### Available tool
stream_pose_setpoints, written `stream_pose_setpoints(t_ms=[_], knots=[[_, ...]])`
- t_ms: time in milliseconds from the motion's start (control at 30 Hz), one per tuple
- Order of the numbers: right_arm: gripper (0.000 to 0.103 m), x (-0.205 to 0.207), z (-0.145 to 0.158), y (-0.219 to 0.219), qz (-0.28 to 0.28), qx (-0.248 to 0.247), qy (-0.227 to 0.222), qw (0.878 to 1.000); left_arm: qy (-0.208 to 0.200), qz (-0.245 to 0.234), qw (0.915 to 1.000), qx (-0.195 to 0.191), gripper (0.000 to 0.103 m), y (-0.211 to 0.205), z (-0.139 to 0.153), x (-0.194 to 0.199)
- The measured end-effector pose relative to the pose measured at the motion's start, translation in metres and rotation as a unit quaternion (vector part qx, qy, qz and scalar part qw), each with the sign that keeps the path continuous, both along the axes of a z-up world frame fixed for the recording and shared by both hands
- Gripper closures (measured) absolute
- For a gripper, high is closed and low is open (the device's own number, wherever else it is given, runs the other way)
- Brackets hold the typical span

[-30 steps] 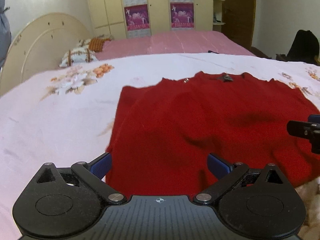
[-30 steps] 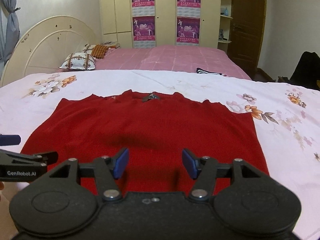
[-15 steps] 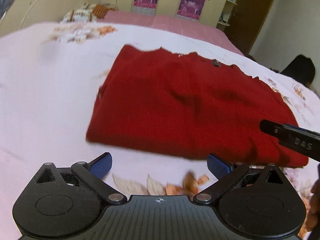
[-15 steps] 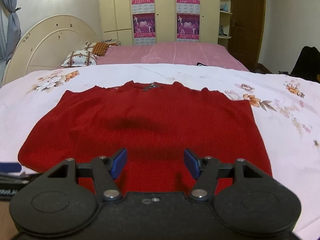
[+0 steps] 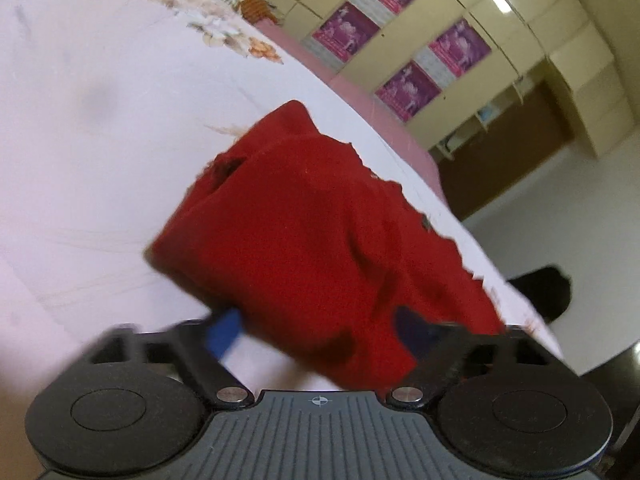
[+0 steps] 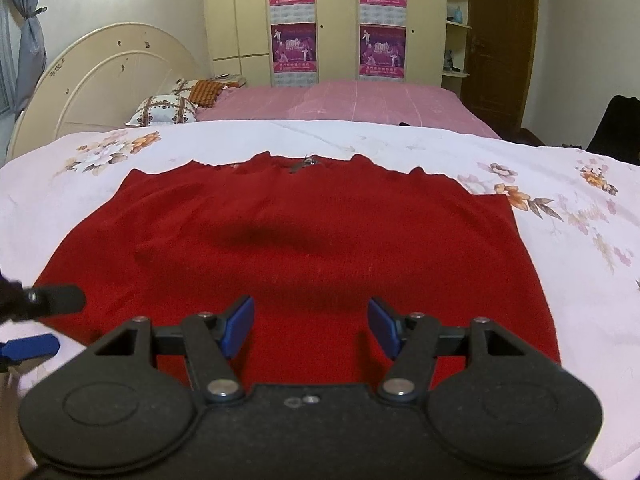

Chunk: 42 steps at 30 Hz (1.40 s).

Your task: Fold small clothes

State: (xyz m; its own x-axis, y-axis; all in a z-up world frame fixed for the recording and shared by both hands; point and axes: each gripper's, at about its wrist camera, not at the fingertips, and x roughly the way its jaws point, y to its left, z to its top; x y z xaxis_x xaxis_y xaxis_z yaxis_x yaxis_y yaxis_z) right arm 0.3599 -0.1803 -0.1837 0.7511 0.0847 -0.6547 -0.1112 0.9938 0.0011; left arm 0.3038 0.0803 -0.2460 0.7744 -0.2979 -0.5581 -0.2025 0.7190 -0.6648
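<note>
A red knitted sweater (image 6: 312,232) lies flat on the floral bedsheet (image 6: 580,240), neckline away from me. In the left wrist view the picture is tilted and blurred, and the sweater (image 5: 304,232) fills the gap between the fingers. My left gripper (image 5: 320,330) is rolled onto its side at the sweater's near left corner. Its jaws are closing, one finger above the cloth and one below, and the pads do not press on it. From the right wrist view the left gripper (image 6: 40,324) still shows a gap. My right gripper (image 6: 312,328) stands open over the near hem, holding nothing.
A cream headboard (image 6: 108,76) and pillows (image 6: 168,108) sit at the back left. Past the white sheet is a pink bedspread (image 6: 360,100), then a wardrobe with posters (image 6: 336,20). At the right are a brown door (image 6: 500,28) and a dark bag (image 6: 616,124).
My left gripper has dropped and rolled sideways to the sweater's near left corner, and its jaws have narrowed around the cloth. The right gripper has stayed in place.
</note>
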Motion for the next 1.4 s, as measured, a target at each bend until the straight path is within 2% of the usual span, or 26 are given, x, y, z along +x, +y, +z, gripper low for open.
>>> stream_pose_setpoints(t_ms=[67,133,267,333,367,400,433,467,500,533,600,633,700,800,867,900,1033,1133,1233,1333,1400], knots=[[0.041,0.004,0.0,0.0,-0.002,0.003,-0.006,1.0,-0.002,0.015,0.9994,-0.03,0.044,0.006,-0.007,0.007],[0.041,0.009,0.0,-0.001,-0.002,0.007,-0.009,1.0,-0.007,0.027,0.9982,-0.054,0.044,0.011,-0.013,0.016],[0.041,0.023,0.0,0.0,-0.002,0.004,-0.016,1.0,-0.015,0.044,0.997,-0.061,0.045,0.009,-0.016,0.034],[0.042,0.032,0.0,0.001,-0.001,0.001,-0.015,1.0,-0.012,0.051,0.9967,-0.061,0.064,0.007,-0.017,0.041],[0.042,0.036,0.0,0.001,-0.001,-0.002,-0.016,1.0,-0.007,0.053,0.9966,-0.063,0.078,0.007,-0.019,0.045],[0.042,0.04,0.0,0.002,-0.001,-0.004,-0.018,1.0,-0.002,0.057,0.9963,-0.064,0.085,0.008,-0.021,0.048],[0.042,0.044,0.0,0.002,0.002,-0.004,-0.018,1.0,-0.001,0.057,0.9963,-0.064,0.086,0.009,-0.021,0.049],[0.042,0.047,0.0,0.004,0.005,-0.006,-0.019,1.0,-0.002,0.057,0.9966,-0.06,0.086,0.008,-0.02,0.049],[0.042,0.049,-0.001,0.005,0.007,-0.011,-0.021,1.0,-0.004,0.056,0.9971,-0.052,0.092,0.006,-0.018,0.051],[0.042,0.051,-0.004,0.007,0.009,-0.018,-0.018,1.0,-0.007,0.052,0.9975,-0.046,0.093,0.006,-0.016,0.053],[0.039,0.056,-0.02,0.011,0.019,-0.037,0.012,0.999,-0.019,0.047,0.9985,-0.022,0.093,0.002,-0.005,0.055],[0.039,0.052,-0.028,0.013,0.028,-0.055,-0.003,0.998,-0.026,0.042,0.9987,-0.012,0.094,-0.001,0.001,0.055],[0.038,0.046,-0.034,0.018,0.037,-0.08,-0.025,0.996,-0.054,0.027,0.9982,0.006,0.094,-0.006,0.017,0.055],[0.037,0.047,-0.033,0.016,0.032,-0.069,-0.023,0.997,-0.106,-0.014,0.9931,0.047,0.094,-0.023,0.048,0.058],[0.039,0.047,-0.025,0.01,0.03,-0.048,-0.016,0.998,-0.141,-0.059,0.9848,0.082,0.094,-0.043,0.068,0.063],[0.043,0.045,-0.02,0.003,0.024,-0.028,-0.016,0.999,-0.155,-0.083,0.9797,0.096,0.094,-0.054,0.077,0.067],[0.042,0.031,0.002,-0.04,-0.03,0.018,-0.031,0.999,-0.189,-0.183,0.9563,0.127,0.094,-0.11,0.098,0.08],[0.042,0.014,0.012,-0.086,-0.082,0.041,-0.032,0.995,-0.188,-0.249,0.9396,0.142,0.094,-0.157,0.099,0.089],[0.042,-0.005,0.014,-0.13,-0.134,0.053,-0.028,0.989,-0.165,-0.302,0.9252,0.16,0.094,-0.198,0.088,0.093],[0.042,-0.021,0.01,-0.157,-0.168,0.051,-0.023,0.984,-0.142,-0.342,0.9063,0.204,0.093,-0.227,0.072,0.088],[0.042,-0.031,0.01,-0.169,-0.185,0.062,-0.022,0.981,-0.133,-0.346,0.9022,0.22,0.093,-0.228,0.068,0.085]])
